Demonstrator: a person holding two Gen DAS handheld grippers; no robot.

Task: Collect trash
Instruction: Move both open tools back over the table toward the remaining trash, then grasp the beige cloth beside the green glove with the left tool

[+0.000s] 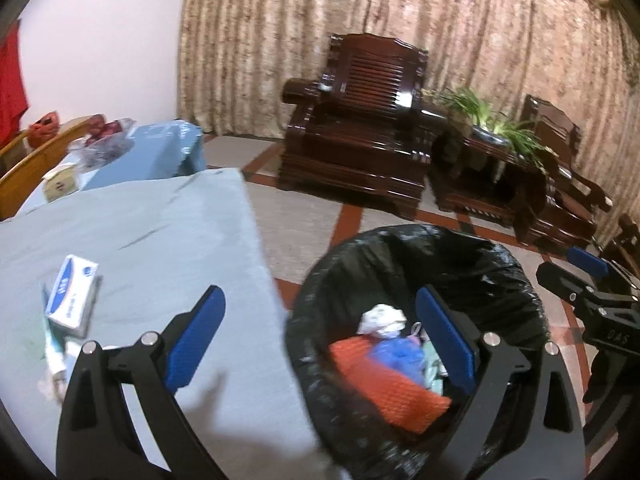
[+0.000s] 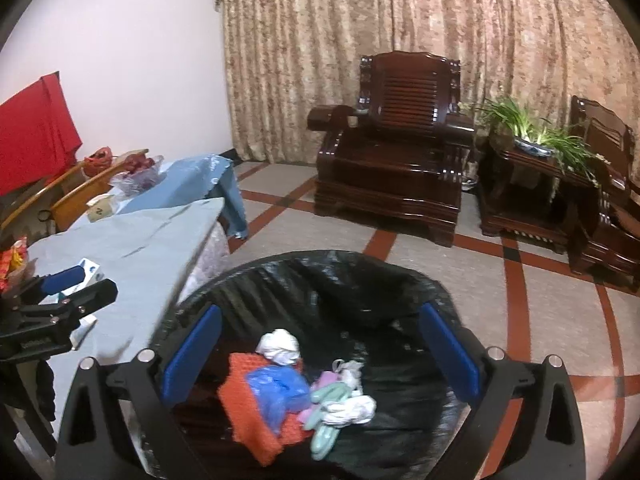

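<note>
A black-lined trash bin (image 1: 404,256) (image 2: 320,276) stands on the floor beside the table. Inside lie an orange mesh bag (image 2: 244,404), a blue plastic bag (image 2: 276,396), crumpled white paper (image 2: 280,346) and pale wrappers (image 2: 336,404). My left gripper (image 1: 320,340) is open and empty, straddling the table's edge and the bin. My right gripper (image 2: 320,356) is open and empty above the bin's mouth. A blue-and-white box (image 1: 72,296) and a tube (image 1: 56,356) lie on the table (image 1: 160,232) at the left. The right gripper shows in the left wrist view (image 1: 592,280).
A second table (image 2: 176,188) behind carries a tissue box (image 1: 60,182) and a bag of red fruit (image 2: 138,172). Dark wooden armchairs (image 2: 396,152) and a side table with a plant (image 2: 532,140) stand before the curtain. Wooden chairs (image 2: 72,196) are at the left.
</note>
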